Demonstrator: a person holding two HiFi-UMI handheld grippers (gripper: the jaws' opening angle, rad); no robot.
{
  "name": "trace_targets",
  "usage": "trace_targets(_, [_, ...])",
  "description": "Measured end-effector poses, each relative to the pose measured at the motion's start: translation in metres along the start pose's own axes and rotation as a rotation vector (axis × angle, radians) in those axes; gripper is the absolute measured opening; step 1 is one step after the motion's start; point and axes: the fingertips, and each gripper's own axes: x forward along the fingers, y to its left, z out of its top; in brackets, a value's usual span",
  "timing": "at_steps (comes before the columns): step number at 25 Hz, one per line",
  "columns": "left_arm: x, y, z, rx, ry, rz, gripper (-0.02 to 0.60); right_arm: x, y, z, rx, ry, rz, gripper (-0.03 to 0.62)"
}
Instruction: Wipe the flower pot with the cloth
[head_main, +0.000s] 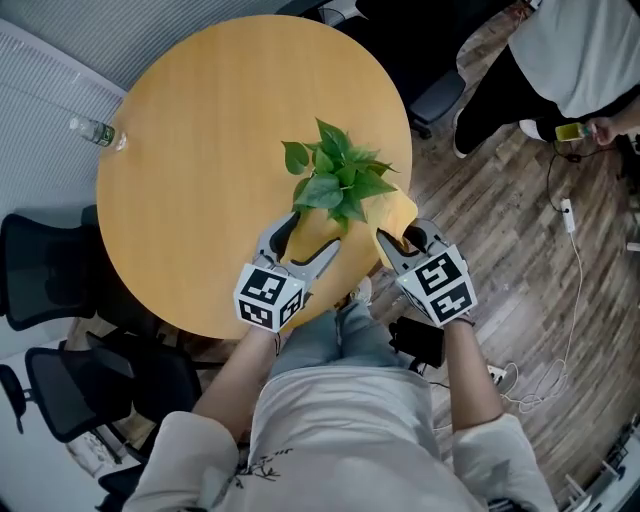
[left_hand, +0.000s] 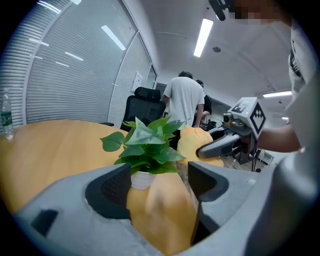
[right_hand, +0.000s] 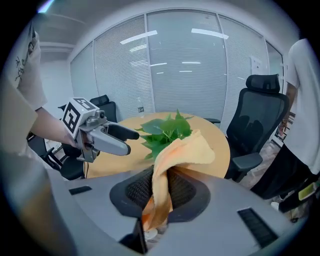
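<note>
A small white pot (left_hand: 140, 180) with a leafy green plant (head_main: 338, 180) stands on the round wooden table (head_main: 200, 150), near its front edge. My right gripper (head_main: 398, 235) hangs just right of the plant, shut on a yellow cloth (right_hand: 185, 150) that rises from its pads and flops forward. My left gripper (head_main: 314, 232) is just in front of the plant, jaws apart. The pot sits beyond its tips, close to the left pad (left_hand: 117, 187). A blurred yellow surface fills the gap between the jaws; I cannot tell whether it is cloth or table.
A clear water bottle (head_main: 97, 131) stands at the table's far left rim. Black office chairs (head_main: 50, 270) flank the table, with another (right_hand: 260, 115) to the right. A person (head_main: 570, 50) stands on the wooden floor at the far right, near a cable.
</note>
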Motion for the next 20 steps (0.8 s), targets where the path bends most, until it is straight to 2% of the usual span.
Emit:
trace_targets(4, [-0.021,-0.008,0.012,0.013,-0.022,0.020,0.300,-0.018,0.002,0.009,-0.009,-0.026,-0.027,0.057])
trace_targets(10, [-0.047,-0.015,0.050,0.044,-0.072,0.047,0.178,-0.041,0.009,0.038,-0.012,-0.096,-0.040,0.057])
trace_targets(12, [-0.054,-0.018,0.061,0.047,-0.082,0.051,0.102,-0.049,0.015,0.048,0.011,-0.131,-0.034,0.057])
trace_targets(15, [-0.060,-0.023,0.075,0.054,-0.089,0.048,0.032,-0.058,0.025,0.066,0.035,-0.186,-0.021,0.057])
trace_targets(17, [-0.062,-0.025,0.084,0.062,-0.094,0.042,0.011,-0.063,0.029,0.076,0.042,-0.215,-0.012,0.057])
trace_targets(20, [-0.066,-0.027,0.094,0.065,-0.107,0.037,0.011,-0.066,0.032,0.085,0.043,-0.233,-0.004,0.057])
